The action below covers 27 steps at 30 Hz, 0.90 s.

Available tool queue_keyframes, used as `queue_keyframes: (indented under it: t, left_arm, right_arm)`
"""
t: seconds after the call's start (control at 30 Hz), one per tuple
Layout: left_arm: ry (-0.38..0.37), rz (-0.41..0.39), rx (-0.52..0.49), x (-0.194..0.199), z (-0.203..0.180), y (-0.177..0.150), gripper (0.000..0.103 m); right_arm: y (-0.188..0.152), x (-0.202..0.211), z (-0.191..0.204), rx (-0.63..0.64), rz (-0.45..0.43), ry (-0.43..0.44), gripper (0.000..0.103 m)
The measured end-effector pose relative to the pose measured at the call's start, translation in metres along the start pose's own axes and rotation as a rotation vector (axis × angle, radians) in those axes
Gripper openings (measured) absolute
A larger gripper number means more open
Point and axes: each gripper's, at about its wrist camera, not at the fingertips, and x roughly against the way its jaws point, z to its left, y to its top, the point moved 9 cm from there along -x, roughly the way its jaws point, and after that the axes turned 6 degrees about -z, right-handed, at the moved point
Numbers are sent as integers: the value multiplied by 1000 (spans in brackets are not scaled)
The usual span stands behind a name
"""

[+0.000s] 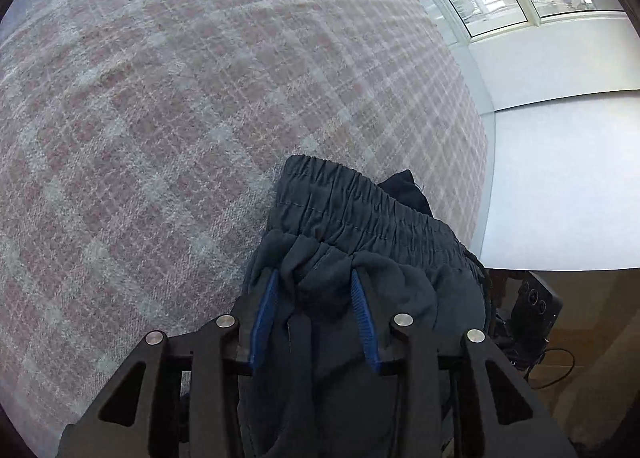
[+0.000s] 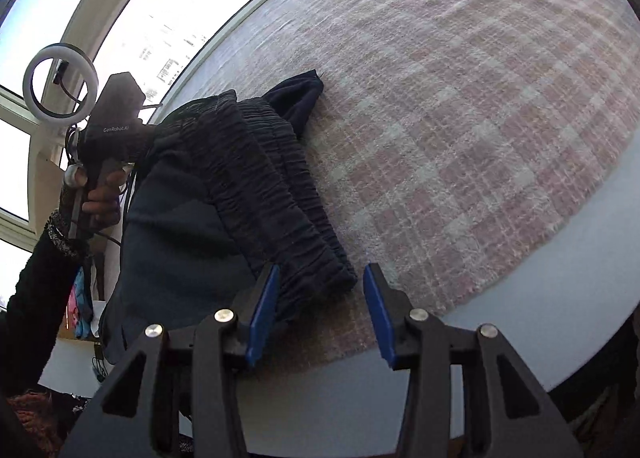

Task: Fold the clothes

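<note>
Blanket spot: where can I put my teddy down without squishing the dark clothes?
The checked blanket is bare right of the dark clothes, out to its fringed edge. It's crowded by the window, where the left claw pinches the clothes.

A pale grey surface (image 2: 560, 298) carries a pink-and-grey checked cloth (image 2: 460, 118) spread over most of it; dark navy trousers (image 2: 260, 186) with a gathered waistband lie on the cloth
</note>
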Motion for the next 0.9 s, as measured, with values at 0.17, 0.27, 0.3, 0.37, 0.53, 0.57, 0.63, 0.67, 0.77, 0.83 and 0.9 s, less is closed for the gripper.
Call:
queue_keyframes:
  t: [0.17, 0.27, 0.3, 0.37, 0.53, 0.57, 0.63, 0.67, 0.77, 0.83, 0.9]
  left_arm:
    - [1, -80, -78, 34, -29, 0, 3]
    - [1, -137, -136, 60, -51, -1, 3]
    - [2, -156, -155, 69, -58, -1, 3]
    - [2, -194, -194, 87, -73, -2, 3]
    - [-3, -277, -310, 129, -120, -10, 3]
    - [-10, -283, -352, 135, -138, -19, 3]
    - [-23, -294, -435, 146, -174, -36, 3]
    - [-49, -280, -469, 143, -191, -51, 3]
    - [-135, -179, -516, 110, -224, -104, 4]
    - [-135, -51, -501, 67, -219, -143, 6]
    - [-78, -2, -485, 45, -200, -168, 6]
  right_arm:
    - [-11, -2, -7, -126, -1, 74, 43]
    - [-12, -3, -7, -153, -27, 95, 43]
    - [-11, -5, -5, -158, -39, 108, 43]
    - [-8, -6, 0, -173, -75, 132, 33]
    - [0, 12, 0, -192, -178, 123, 10]
    - [2, 22, -2, -178, -206, 94, 10]
    - [7, 43, -6, -139, -257, 23, 10]
    - [8, 52, -7, -107, -274, -21, 10]
    - [9, 65, -2, -11, -297, -112, 10]
    - [6, 61, 1, 26, -273, -134, 10]
    - [2, 57, -3, 24, -241, -159, 13]
